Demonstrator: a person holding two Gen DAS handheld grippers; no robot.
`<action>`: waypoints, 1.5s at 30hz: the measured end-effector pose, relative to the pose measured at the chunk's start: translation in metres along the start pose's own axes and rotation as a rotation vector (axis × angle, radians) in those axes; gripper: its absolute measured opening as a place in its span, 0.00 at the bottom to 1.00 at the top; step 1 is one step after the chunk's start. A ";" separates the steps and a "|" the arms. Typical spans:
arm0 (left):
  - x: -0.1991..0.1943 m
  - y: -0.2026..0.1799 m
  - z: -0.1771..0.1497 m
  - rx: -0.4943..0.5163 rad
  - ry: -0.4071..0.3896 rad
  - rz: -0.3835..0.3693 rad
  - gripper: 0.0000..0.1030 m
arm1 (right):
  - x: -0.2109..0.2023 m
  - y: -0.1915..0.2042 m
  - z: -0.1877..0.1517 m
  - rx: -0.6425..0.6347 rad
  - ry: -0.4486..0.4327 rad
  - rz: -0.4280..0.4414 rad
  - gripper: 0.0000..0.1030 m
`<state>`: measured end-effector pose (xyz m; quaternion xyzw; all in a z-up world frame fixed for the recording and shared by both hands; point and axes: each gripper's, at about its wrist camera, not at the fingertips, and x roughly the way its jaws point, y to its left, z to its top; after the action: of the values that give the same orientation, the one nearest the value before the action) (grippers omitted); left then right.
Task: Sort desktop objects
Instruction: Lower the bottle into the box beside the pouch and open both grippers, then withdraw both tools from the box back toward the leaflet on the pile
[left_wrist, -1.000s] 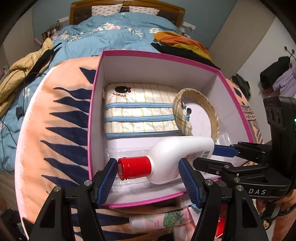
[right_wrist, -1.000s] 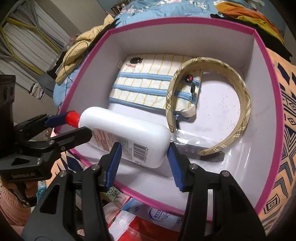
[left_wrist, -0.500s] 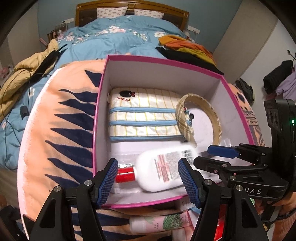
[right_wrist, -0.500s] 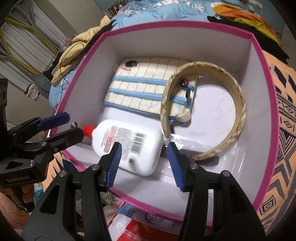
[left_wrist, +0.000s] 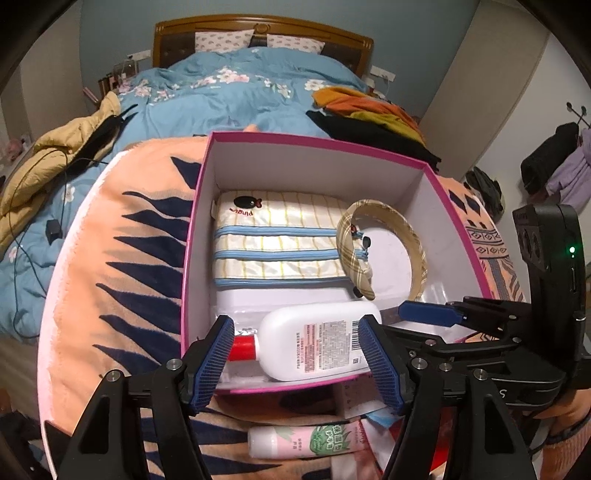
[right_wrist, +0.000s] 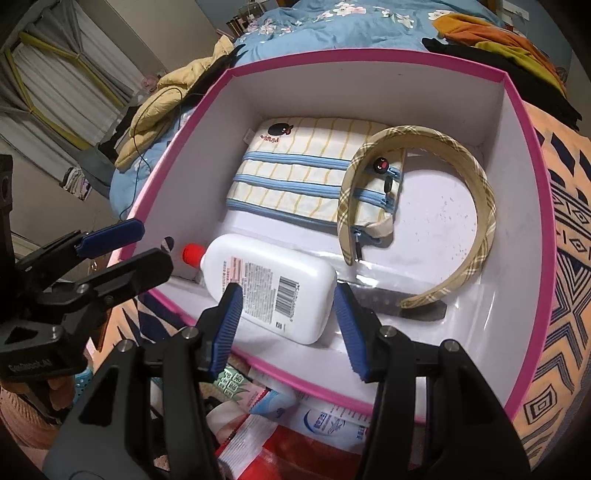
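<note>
Pink-rimmed box (left_wrist: 192, 236) — white bottle (left_wrist: 317, 343), red cap (left_wrist: 243, 348), plaid headband (right_wrist: 476, 177).

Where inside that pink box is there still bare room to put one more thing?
The clearest bare floor lies inside the curve of the headband, right of the striped pouch. A strip also shows between the headband and the right wall of the box. The near left corner is crowded by the white bottle.

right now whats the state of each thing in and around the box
pink box: open, no lid
white bottle: lying flat in box, red cap on
pencil case: zipped, flat
headband: lying partly over pencil case
left gripper: open, empty
right gripper: open, empty
pink tube: lying outside box
</note>
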<state>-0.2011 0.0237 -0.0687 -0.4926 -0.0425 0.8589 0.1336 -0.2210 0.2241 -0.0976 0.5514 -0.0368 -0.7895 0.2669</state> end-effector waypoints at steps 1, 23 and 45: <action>-0.002 -0.001 -0.001 0.003 -0.007 0.007 0.73 | -0.002 0.000 -0.001 0.004 -0.005 0.001 0.53; -0.044 -0.023 -0.033 0.016 -0.090 0.017 0.79 | -0.048 0.008 -0.033 0.000 -0.118 0.046 0.54; -0.031 -0.015 -0.088 -0.036 0.017 -0.022 0.79 | -0.087 -0.049 -0.100 0.130 -0.146 0.018 0.55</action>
<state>-0.1081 0.0242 -0.0851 -0.5019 -0.0620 0.8522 0.1345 -0.1292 0.3298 -0.0797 0.5083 -0.1120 -0.8211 0.2344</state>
